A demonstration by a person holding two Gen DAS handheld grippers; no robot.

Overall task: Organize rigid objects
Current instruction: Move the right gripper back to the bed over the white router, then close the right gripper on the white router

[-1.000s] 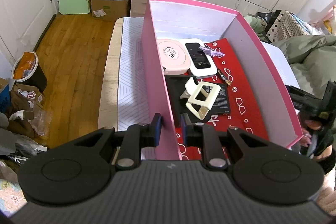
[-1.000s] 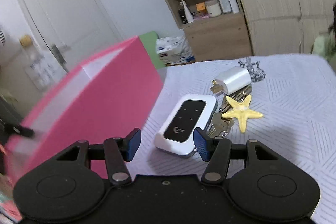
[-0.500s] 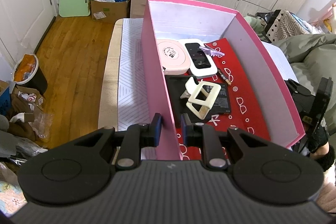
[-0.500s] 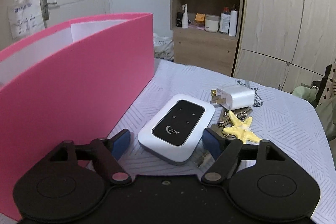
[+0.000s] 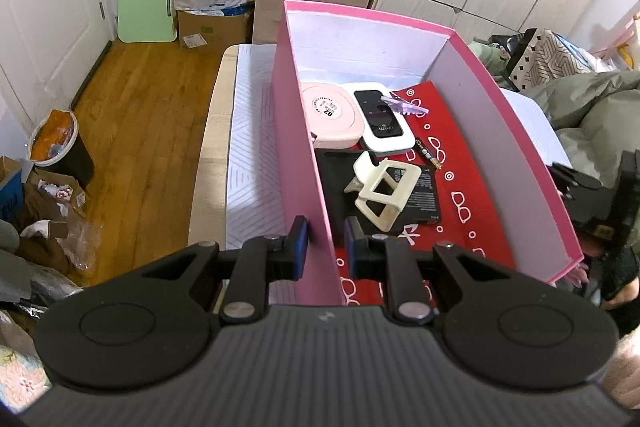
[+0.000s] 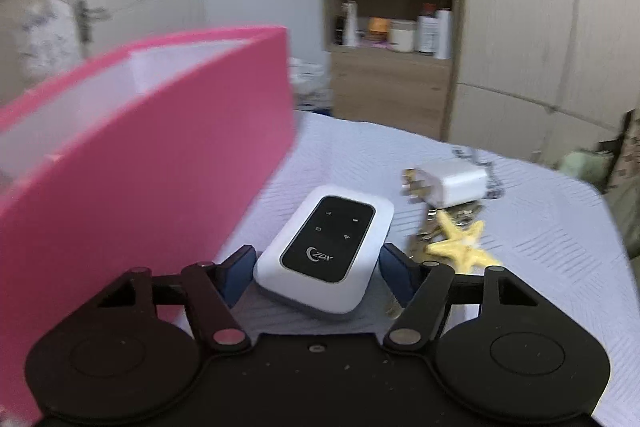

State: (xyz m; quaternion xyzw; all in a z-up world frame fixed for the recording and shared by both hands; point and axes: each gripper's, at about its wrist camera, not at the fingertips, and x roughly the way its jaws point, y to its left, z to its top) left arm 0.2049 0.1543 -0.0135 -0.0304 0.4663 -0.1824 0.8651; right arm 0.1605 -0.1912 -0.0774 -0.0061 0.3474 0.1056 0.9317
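Right gripper [image 6: 318, 273]: jaws closing, narrower than half a second ago, white router [image 6: 326, 247] between them on the bed sheet [image 6: 540, 227], pads not yet pressing; long axis runs away toward upper right; screen reads "ZDX"; left gripper [image 5: 323, 247] unchanged, pinching pink box [image 5: 296, 147] wall.

From my seat, the box [image 6: 132, 163] stands on the bed [image 6: 540, 227]. Just right of the box I see the wifi router [image 6: 326, 247]; right of that lie the starfish [image 6: 460, 245] and, behind it, the charger [image 6: 452, 185].
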